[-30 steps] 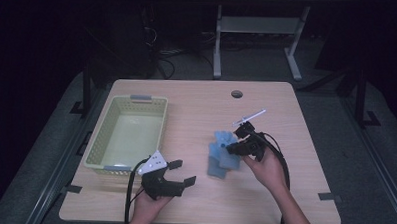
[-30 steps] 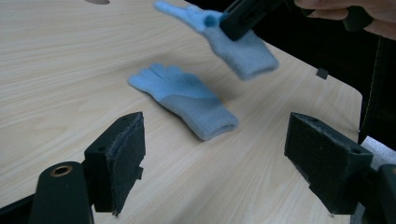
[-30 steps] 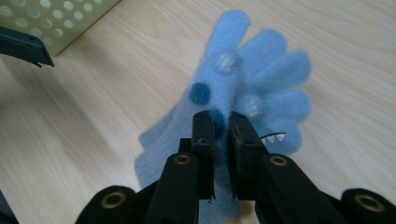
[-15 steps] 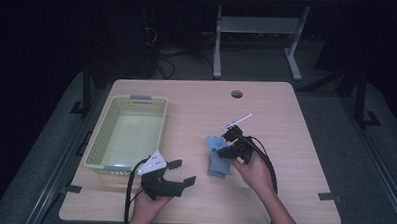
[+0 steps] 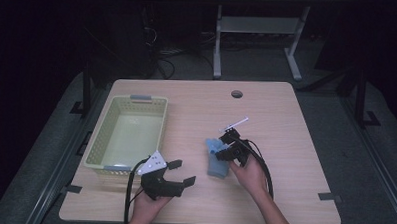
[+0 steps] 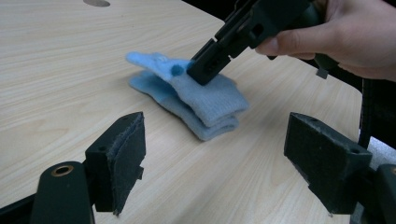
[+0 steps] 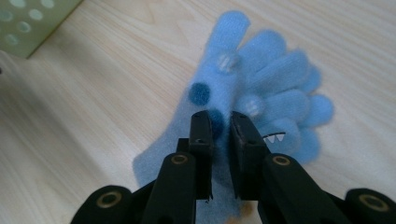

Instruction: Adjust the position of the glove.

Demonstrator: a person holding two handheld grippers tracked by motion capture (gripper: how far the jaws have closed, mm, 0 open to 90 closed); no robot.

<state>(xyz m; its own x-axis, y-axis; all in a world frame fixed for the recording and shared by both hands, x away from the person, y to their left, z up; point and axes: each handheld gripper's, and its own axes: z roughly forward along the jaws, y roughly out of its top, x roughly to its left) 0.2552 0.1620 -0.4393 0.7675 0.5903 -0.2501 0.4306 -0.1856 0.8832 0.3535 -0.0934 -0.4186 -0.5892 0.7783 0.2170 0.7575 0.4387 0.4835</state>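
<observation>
A pair of light blue gloves (image 5: 216,163) with dark blue dots lies stacked on the wooden table, right of centre. My right gripper (image 5: 221,152) points down onto the top glove (image 7: 261,70) and pinches a fold of it near a dark dot; its jaws have just eased apart slightly, with the fabric still between them. In the left gripper view the right gripper (image 6: 205,70) lifts the top glove (image 6: 210,100) a little at that spot. My left gripper (image 5: 182,172) rests near the table's front edge, open, its jaws facing the gloves from a short way off.
A pale green plastic basket (image 5: 99,133) stands at the table's left, and its corner (image 7: 28,23) shows in the right gripper view. A round cable hole (image 5: 236,94) sits at the table's far edge. Bare tabletop lies right of the gloves.
My right gripper has come down and slightly left with the gloves, which now lie flatter on the table. The left gripper has stayed put.
</observation>
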